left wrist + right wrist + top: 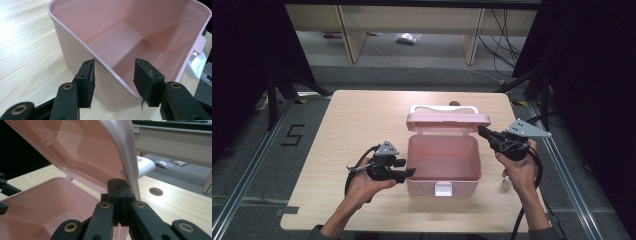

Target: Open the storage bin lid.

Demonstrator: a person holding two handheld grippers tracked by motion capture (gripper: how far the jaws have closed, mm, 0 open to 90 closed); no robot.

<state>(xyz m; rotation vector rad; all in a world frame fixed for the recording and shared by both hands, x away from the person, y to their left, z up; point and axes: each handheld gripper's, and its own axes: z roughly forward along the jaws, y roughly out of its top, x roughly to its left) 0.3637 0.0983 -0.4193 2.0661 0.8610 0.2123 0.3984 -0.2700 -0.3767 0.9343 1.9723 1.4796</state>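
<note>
Left claw (113, 82): jaws spread apart, straddling the left side wall of the pink box (140, 42); one jaw stands outside the wall, the other inside, above the cavity. Neither pad is seen pressing the wall, and a gap shows on each side of it. In the high view the left claw (409, 172) sits at the box's left wall, near the front corner, held by the left hand (362, 185), whose forearm comes in from the bottom edge and angles up to the right.

Right claw (120, 187): jaws drawn together with no gap between the pads, their tips against the inner face of the raised lid (95, 152) near its edge; whether any of the lid is pinched cannot be told. In the high view the right claw (482, 131) meets the lid's right end, held by the right hand (519, 167), with the forearm rising from the bottom right and the grey three-cornered plate (527, 129) on top.

The pink box (443, 157) stands near the middle of the wooden tabletop (357, 125), between the two claws, its lid (447, 121) open and tilted back, the white handle (443, 108) behind it and a white latch (443, 189) on the front wall. The cavity looks empty.
</note>
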